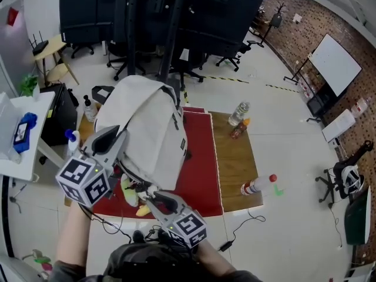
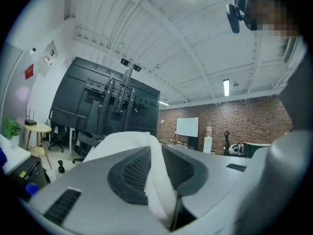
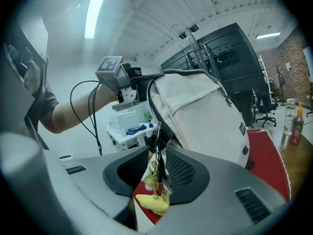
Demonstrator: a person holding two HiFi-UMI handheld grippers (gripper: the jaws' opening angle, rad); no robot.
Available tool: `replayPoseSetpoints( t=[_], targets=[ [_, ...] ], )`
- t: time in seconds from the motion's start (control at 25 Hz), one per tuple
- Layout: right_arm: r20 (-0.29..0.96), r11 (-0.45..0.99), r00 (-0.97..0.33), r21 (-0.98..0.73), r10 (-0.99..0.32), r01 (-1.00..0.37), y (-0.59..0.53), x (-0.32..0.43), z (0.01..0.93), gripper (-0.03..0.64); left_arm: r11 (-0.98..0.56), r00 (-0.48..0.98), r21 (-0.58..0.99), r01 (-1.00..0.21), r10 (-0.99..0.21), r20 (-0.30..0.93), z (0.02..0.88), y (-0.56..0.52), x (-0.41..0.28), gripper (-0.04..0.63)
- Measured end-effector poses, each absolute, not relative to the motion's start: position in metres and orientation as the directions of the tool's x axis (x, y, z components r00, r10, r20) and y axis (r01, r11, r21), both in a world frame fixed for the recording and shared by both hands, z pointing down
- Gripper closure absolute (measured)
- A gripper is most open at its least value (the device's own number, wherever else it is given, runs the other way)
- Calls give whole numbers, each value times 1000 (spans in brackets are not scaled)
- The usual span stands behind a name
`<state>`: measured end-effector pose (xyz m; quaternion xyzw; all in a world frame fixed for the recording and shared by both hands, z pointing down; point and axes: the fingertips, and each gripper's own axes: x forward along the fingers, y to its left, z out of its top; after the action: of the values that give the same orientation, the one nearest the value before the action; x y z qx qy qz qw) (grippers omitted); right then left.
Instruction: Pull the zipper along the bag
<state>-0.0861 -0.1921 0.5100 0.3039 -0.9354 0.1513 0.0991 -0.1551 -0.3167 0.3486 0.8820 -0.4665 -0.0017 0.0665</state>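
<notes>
A white backpack (image 1: 150,134) stands on a red mat (image 1: 197,169) on the table. My left gripper (image 1: 114,143) grips its left side; in the left gripper view, white bag fabric (image 2: 157,180) fills the gap between the pads of the left gripper (image 2: 156,155). My right gripper (image 1: 150,194) is at the bag's near lower edge. In the right gripper view the backpack (image 3: 205,111) rises ahead. Its zipper pull (image 3: 156,146), with a yellow charm (image 3: 152,202) below, hangs between the jaws of the right gripper (image 3: 157,165), with a gap to the left pad.
On the wooden table (image 1: 235,157) to the right stand a clear bottle (image 1: 238,113) and a small sauce bottle (image 1: 239,129); a red-capped bottle (image 1: 257,185) lies near its front edge. A white side table (image 1: 23,140) is at left, office chairs behind.
</notes>
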Motion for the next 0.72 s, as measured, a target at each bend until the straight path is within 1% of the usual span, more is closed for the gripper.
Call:
replayPoseSetpoints(
  t=[0.04,0.12,0.16,0.24,0.32,0.48,0.72],
  targets=[
    [279,771,-797,-224,-536,-596,-192,-87,511,506,-545,552,102,-832,-831,59,351,-317,-157,481],
    [279,772,-798,-224,-534,-594,-194,-86,510,468,-534,539,81,-842,-839,70,355,-319,-156,381],
    [278,773,-799,-223,-533,-593,-194,-85,510,456,-529,533,73,-846,-842,77,357,-320,-155,353],
    [274,774,-800,-221,-534,-593,-194,-83,508,446,-516,520,60,-854,-850,84,360,-320,-154,325],
    [267,773,-799,-219,-539,-595,-194,-82,506,436,-506,509,58,-861,-857,80,361,-319,-155,313],
    [236,767,-791,-204,-564,-608,-200,-72,494,428,-492,494,53,-869,-867,69,358,-313,-160,313],
    [138,713,-726,-136,-674,-688,-223,-33,456,428,-446,446,59,-893,-895,-4,333,-285,-178,313]
  ],
)
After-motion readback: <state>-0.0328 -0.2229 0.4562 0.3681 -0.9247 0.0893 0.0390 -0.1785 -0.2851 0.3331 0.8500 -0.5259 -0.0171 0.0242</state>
